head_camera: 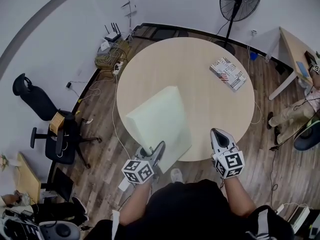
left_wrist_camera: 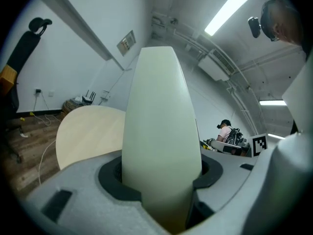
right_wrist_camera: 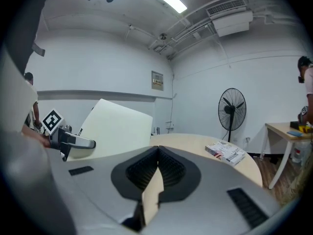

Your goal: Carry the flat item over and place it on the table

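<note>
A thick, pale green foam slab (head_camera: 160,124) is the flat item. My left gripper (head_camera: 158,153) is shut on its near edge and holds it tilted over the near left part of the round beige table (head_camera: 200,99). Seen from the left gripper view, the slab (left_wrist_camera: 161,121) rises edge-on between the jaws and fills the gap, with the table (left_wrist_camera: 88,131) behind it. My right gripper (head_camera: 218,135) hovers at the table's near edge, right of the slab, shut with nothing in it. The right gripper view shows the slab (right_wrist_camera: 117,126) and the left gripper (right_wrist_camera: 73,142) at the left.
A book with a flag cover (head_camera: 228,73) lies on the table's far right. A standing fan (head_camera: 239,1) is behind the table, a wooden desk (head_camera: 295,46) at the right, and a black office chair (head_camera: 47,121) at the left. Cables and a router lie on the floor at the back left.
</note>
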The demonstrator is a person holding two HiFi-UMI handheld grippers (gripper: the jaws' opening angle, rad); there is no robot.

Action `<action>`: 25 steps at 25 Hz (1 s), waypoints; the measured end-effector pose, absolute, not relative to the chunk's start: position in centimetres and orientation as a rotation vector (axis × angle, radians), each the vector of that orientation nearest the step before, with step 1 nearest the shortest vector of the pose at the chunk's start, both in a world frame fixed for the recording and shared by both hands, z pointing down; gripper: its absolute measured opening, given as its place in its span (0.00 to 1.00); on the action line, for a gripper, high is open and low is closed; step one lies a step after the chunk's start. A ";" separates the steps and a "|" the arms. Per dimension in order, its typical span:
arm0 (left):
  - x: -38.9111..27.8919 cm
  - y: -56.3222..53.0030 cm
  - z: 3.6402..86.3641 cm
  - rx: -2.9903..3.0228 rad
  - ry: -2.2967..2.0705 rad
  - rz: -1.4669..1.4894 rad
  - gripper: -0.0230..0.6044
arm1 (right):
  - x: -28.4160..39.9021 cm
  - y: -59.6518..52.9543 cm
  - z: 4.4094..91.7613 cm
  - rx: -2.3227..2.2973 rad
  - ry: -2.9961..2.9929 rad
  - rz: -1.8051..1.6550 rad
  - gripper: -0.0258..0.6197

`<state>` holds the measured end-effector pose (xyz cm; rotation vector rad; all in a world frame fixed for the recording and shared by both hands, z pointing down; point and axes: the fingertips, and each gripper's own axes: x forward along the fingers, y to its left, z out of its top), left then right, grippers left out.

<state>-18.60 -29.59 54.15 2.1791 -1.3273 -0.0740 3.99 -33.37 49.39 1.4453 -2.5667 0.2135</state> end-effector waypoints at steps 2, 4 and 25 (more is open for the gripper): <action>-18.4 -30.6 54.7 2.144 -1.285 -0.110 0.42 | 4.2 -33.8 49.5 1.458 -2.561 0.237 0.04; -18.2 -31.3 55.3 2.104 -1.249 -0.147 0.42 | 4.6 -33.8 49.9 1.460 -2.549 0.258 0.04; -10.6 -38.2 64.9 1.665 -0.868 -0.259 0.42 | 11.3 -40.5 52.6 1.429 -2.497 0.243 0.04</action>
